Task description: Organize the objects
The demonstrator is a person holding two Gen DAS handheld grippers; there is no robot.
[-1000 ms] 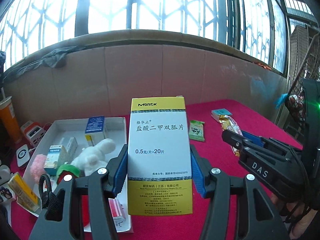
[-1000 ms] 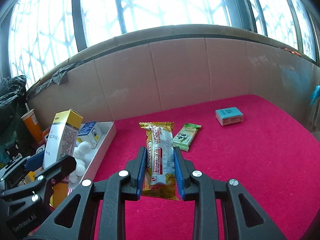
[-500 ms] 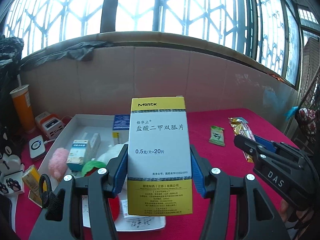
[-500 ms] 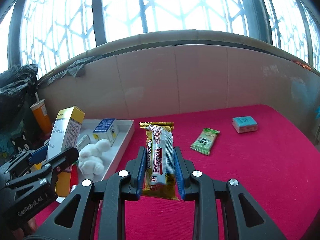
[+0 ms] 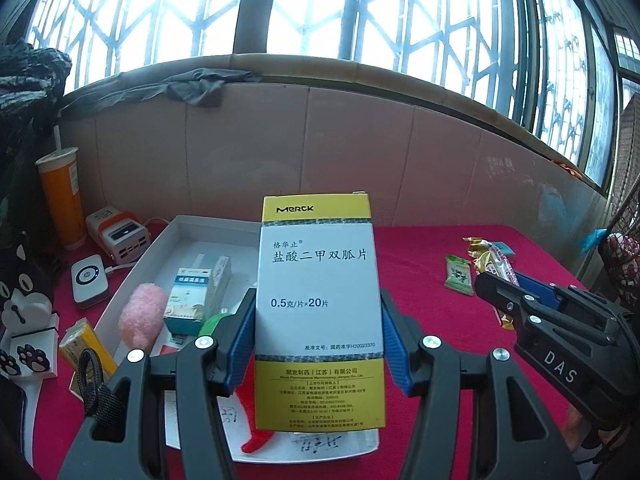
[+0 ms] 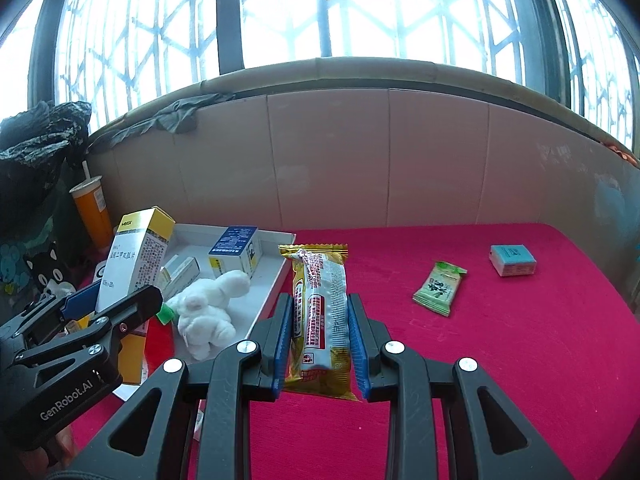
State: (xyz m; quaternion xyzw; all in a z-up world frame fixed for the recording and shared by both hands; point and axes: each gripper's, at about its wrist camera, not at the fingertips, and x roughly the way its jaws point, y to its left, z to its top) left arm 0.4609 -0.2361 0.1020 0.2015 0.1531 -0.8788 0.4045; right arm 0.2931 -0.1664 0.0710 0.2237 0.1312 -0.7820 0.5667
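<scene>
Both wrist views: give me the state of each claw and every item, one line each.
Left claw: shut on the Merck box.
Merck box: upright, held above the white tray.
Right claw: shut on the yellow snack bar.
Yellow snack bar: held lengthwise, off the cloth.
White tray: holds boxes and plush toys.
White plush: lying in the tray.
Green packet: flat on the red cloth.
Blue box: flat on the cloth, apart.

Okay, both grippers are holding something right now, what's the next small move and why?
Probably lower the left gripper and set the Merck medicine box into the white tray. The box is clamped upright just above the tray, which already holds other medicine boxes. The right gripper holds the snack packet over the red cloth beside the tray, so it can wait.
</scene>
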